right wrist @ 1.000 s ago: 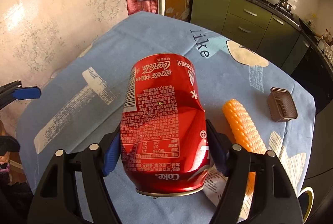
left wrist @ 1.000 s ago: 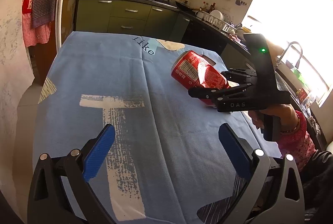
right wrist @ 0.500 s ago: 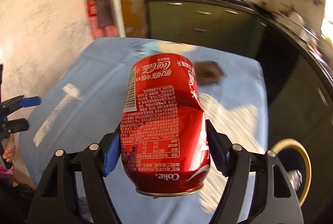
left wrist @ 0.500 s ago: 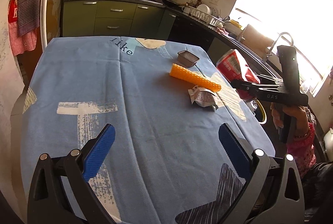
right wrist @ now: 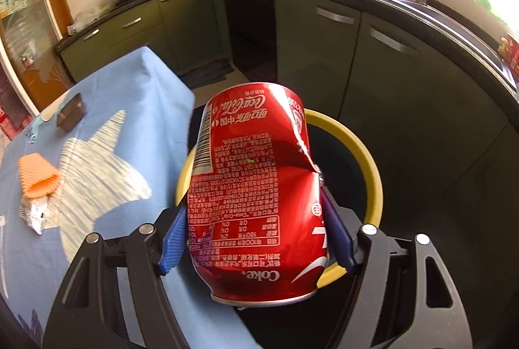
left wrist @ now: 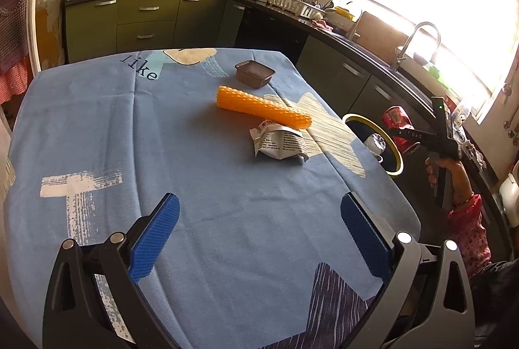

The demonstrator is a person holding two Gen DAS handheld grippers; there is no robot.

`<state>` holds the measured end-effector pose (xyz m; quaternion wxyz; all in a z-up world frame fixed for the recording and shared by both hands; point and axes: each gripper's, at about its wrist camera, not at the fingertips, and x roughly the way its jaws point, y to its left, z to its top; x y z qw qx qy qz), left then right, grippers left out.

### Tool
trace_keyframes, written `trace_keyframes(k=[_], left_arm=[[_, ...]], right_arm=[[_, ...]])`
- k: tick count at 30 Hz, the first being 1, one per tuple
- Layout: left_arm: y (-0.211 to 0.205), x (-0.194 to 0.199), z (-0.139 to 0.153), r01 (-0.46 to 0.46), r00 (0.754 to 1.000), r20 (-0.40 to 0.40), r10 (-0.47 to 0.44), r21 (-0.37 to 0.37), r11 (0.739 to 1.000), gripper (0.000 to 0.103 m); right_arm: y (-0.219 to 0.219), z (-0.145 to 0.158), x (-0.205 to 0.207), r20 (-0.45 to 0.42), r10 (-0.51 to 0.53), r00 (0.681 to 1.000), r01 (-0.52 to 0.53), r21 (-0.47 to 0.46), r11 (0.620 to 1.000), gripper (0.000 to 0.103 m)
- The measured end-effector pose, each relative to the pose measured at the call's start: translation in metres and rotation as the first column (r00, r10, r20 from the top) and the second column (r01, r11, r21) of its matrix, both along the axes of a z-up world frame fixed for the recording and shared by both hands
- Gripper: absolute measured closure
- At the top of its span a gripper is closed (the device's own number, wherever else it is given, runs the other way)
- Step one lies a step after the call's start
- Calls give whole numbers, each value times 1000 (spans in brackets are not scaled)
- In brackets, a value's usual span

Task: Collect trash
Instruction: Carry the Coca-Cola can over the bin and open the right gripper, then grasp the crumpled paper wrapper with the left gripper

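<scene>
My right gripper point(right wrist: 256, 238) is shut on a dented red Coke can point(right wrist: 256, 186) and holds it over the yellow-rimmed trash bin point(right wrist: 373, 173) beside the table. In the left wrist view the can point(left wrist: 397, 128) and right gripper point(left wrist: 418, 136) hang just right of the bin point(left wrist: 394, 154), which has a silvery item inside. An orange corn cob point(left wrist: 262, 107), a crumpled silver wrapper point(left wrist: 279, 144) and a small brown tray point(left wrist: 254, 73) lie on the blue tablecloth point(left wrist: 194, 186). My left gripper point(left wrist: 259, 235) is open and empty above the near cloth.
Green kitchen cabinets point(left wrist: 146, 21) and a dark counter with a sink tap point(left wrist: 418, 37) run along the back and right. The table's right edge point(right wrist: 181, 134) drops next to the bin. The corn point(right wrist: 35, 177), wrapper point(right wrist: 34, 212) and tray point(right wrist: 69, 113) show at the left.
My right gripper has carried the can off the table to the right, over the bin. The left gripper stays open and its view has swung right.
</scene>
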<state>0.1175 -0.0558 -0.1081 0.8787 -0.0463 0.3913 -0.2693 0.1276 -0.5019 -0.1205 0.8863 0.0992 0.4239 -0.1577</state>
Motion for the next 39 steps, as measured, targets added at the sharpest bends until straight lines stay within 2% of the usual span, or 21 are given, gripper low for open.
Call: trace_keyframes(k=[3,10,12,13,15,22,26,33,37,39], left_arm=[[-2,0,0,1,1000,-4,-1,10,1000,5],[-5,3,-2,7,1000,-17,-7,11,1000,5],[-7,2,-2,14,1000,-17,-14,14,1000,5],[-7,1,-2,17,1000,-16,-17,16,1000,5],[-9,1,-2,21,1000,-16,-21,19,1000,5],[-21,5,-3,55,998,-17,-55,30,998,5],[-38,10,-3,103,995,-6,-103,58,993,5],[-81,32,-6,197,980,-9,-197,116,974,5],[-109,58,-15,230,973,-61,-225,110,967,5],[-122,72,-19,215,975,-79,-207,116,970,5]], right_arm=[[-13,-10,1,2,-72,997,72,-23,997,34],[-57,-39,8,-13,-226,974,227,109,968,34],[-64,-44,7,-9,-247,969,245,157,957,30],[-64,-44,4,0,-253,967,249,171,953,25],[-65,-42,-1,16,-270,963,264,166,950,19],[-54,-16,-23,104,-251,962,227,200,953,19],[-35,-5,-39,142,-203,969,171,214,962,17],[1,-8,-69,154,-108,982,68,244,967,17],[11,-14,-70,144,-83,986,40,276,960,16],[14,-19,-70,137,-77,987,35,286,957,17]])
